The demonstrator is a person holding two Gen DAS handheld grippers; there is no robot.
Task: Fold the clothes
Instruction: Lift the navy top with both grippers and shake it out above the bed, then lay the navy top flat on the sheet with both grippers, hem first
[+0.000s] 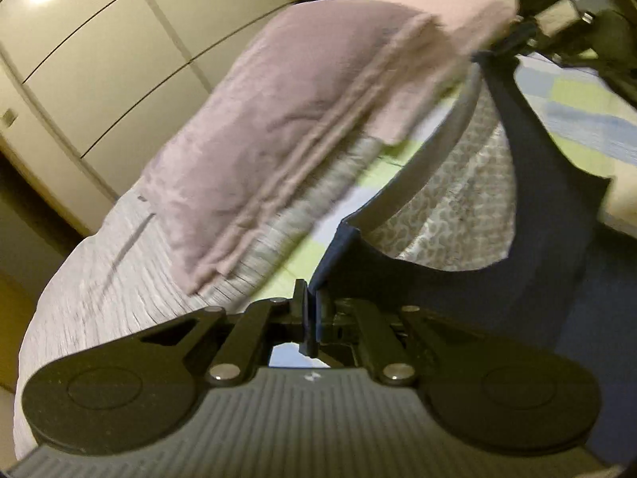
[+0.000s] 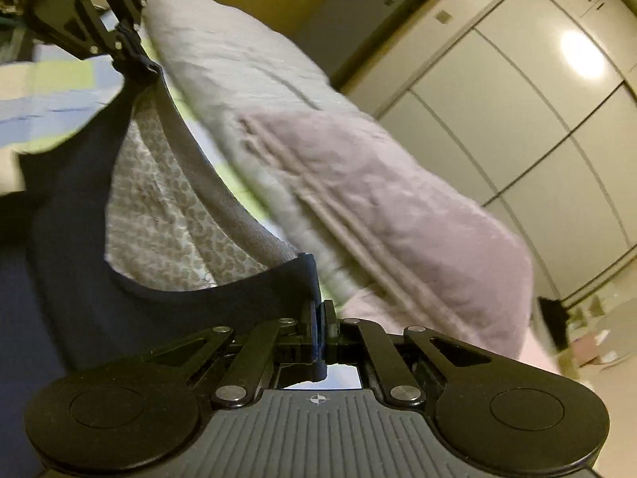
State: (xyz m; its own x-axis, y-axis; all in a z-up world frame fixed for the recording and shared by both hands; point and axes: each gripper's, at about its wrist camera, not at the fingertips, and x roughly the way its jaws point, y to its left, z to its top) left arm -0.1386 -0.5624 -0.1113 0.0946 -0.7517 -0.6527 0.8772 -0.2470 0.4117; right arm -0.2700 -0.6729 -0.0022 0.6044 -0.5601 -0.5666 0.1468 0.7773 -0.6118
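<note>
Left gripper (image 1: 308,318): jaws closed tight on a strap end of the navy garment (image 1: 549,263); its black linkage and ribbed grey body fill the bottom of the left wrist view.
Right gripper (image 2: 320,326): jaws pressed together on the other strap end of the same garment, the navy fabric pinched between the pads.
Navy garment: a dark sleeveless top, lifted off the bed and stretched between the two grippers; its neckline curves down between the straps, with a grey inner band (image 1: 434,151) along one edge.
Opposite gripper as seen across: each wrist view shows the other gripper at a top corner, clamped on its strap, the left one (image 2: 127,46) in the right wrist view and the right one (image 1: 513,38) in the left wrist view.
Patterned fabric (image 2: 167,215): pale cloth with a small repeated print, visible through the garment's neck opening.
Bedding: a mauve pillow (image 1: 278,119) lies on a grey pillow (image 1: 99,259), beside the garment; a checked sheet (image 1: 577,111) in green, blue and white lies under it all.
Background: cream wardrobe doors (image 2: 497,111) with a bright reflection of a lamp; both views are blurred.
</note>
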